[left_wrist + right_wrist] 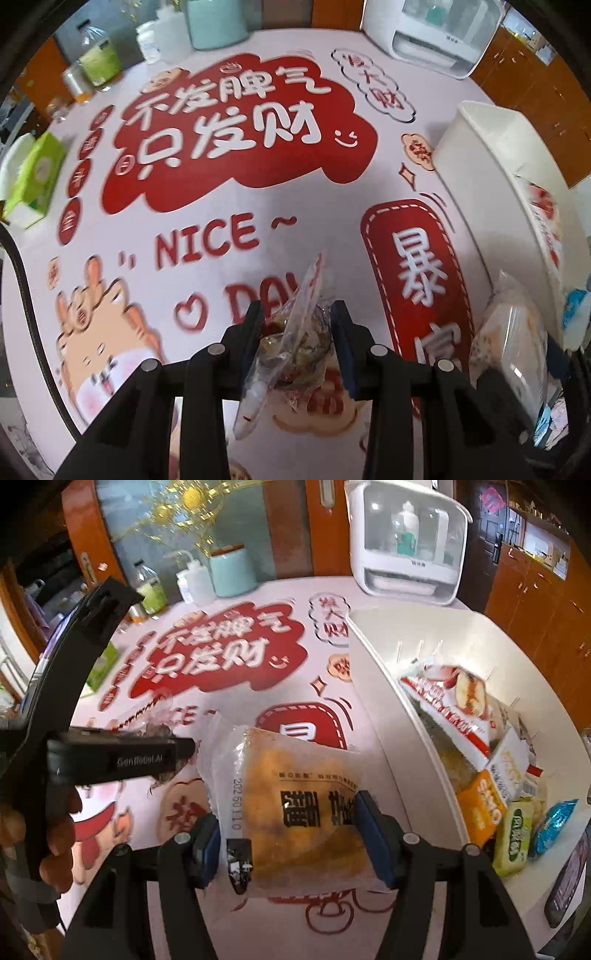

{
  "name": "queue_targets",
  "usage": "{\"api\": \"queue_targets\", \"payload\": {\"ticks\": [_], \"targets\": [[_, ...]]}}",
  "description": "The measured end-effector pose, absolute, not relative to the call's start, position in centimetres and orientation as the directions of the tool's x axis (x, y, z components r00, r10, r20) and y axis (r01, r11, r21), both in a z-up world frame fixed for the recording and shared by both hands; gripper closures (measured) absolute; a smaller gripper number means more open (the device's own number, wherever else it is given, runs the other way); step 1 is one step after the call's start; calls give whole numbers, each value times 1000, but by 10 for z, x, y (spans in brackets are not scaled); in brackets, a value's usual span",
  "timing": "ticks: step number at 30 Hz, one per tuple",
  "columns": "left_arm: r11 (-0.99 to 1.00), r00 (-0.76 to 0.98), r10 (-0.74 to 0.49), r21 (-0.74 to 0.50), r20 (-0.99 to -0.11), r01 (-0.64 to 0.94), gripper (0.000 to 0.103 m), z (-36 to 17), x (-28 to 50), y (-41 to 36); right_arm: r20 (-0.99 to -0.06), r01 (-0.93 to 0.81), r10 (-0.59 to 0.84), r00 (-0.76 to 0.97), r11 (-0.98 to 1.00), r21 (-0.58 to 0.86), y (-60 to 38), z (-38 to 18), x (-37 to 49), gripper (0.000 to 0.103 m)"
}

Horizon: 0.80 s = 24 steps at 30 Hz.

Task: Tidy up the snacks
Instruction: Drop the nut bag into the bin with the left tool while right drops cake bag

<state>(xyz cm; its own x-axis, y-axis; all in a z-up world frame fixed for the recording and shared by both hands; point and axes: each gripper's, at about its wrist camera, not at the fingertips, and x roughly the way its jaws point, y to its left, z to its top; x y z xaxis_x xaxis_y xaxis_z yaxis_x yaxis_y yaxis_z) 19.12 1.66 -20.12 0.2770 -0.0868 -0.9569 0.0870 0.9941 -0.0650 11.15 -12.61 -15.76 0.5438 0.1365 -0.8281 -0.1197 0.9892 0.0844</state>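
My left gripper is shut on a small clear snack packet with dark and green bits inside, held above the printed tablecloth. My right gripper is shut on a wrapped yellow cake in a clear packet with black lettering, also lifted off the cloth. In the right wrist view the left gripper shows from the side at the left, a hand on its handle. A white tray at the right holds several snack packets, among them a red and white pack.
At the table's far edge stand a white appliance, a teal canister, a white squeeze bottle and a bottle of green liquid. A green tissue box sits at the left. Wooden cabinets line the right.
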Motion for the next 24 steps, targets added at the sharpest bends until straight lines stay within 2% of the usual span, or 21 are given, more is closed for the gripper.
{"api": "queue_targets", "payload": {"ticks": [10, 20, 24], "targets": [[984, 409, -115, -47, -905, 171, 68, -122, 172, -29, -713, -125, 170, 680, 985, 115, -151, -88, 79, 38], [944, 505, -225, -59, -833, 324, 68, -64, 181, -126, -601, 20, 35, 798, 996, 84, -213, -45, 61, 38], [926, 525, -241, -33, -816, 375, 68, -55, 187, -164, -589, 70, -18, 808, 995, 67, -237, -42, 62, 38]]}}
